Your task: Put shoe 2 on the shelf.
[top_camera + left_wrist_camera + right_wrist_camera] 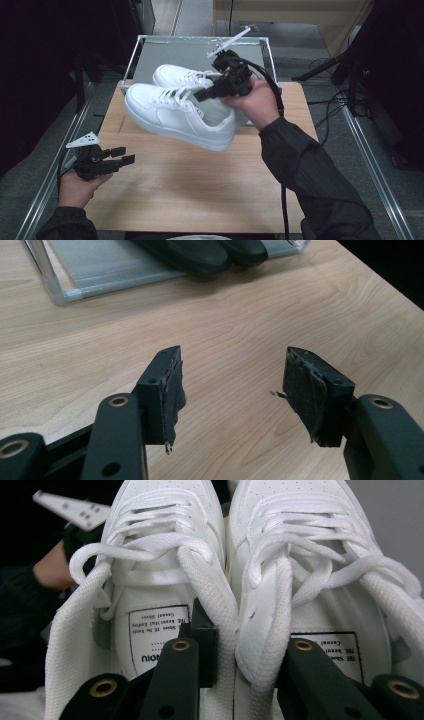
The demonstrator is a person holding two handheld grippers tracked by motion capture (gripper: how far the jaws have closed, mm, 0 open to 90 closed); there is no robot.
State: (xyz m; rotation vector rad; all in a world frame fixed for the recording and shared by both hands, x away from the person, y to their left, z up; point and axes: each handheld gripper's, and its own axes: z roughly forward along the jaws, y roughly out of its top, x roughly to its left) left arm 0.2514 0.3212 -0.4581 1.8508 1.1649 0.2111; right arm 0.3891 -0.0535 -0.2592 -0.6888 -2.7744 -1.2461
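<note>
A pair of white sneakers is held up above the wooden table [200, 190], toes pointing left. In the high view the nearer sneaker [175, 115] tilts toe-up and the farther sneaker [180, 76] shows behind it. My right gripper [205, 92] is shut on both. In the right gripper view, one jaw sits inside the left sneaker [160, 540] and the other inside the right sneaker [310, 540]. The right gripper [245, 650] pinches their inner collars together. My left gripper [127, 155] stands open and empty low over the table's left side. Its pads [172, 390] are worn.
A metal-framed grey tray [190, 50] lies at the table's far end, under the raised sneakers. From the left gripper view the dark soles [200, 255] hang over the tray [100, 270]. Bare wood [240, 325] lies between. Cables trail on the floor at right.
</note>
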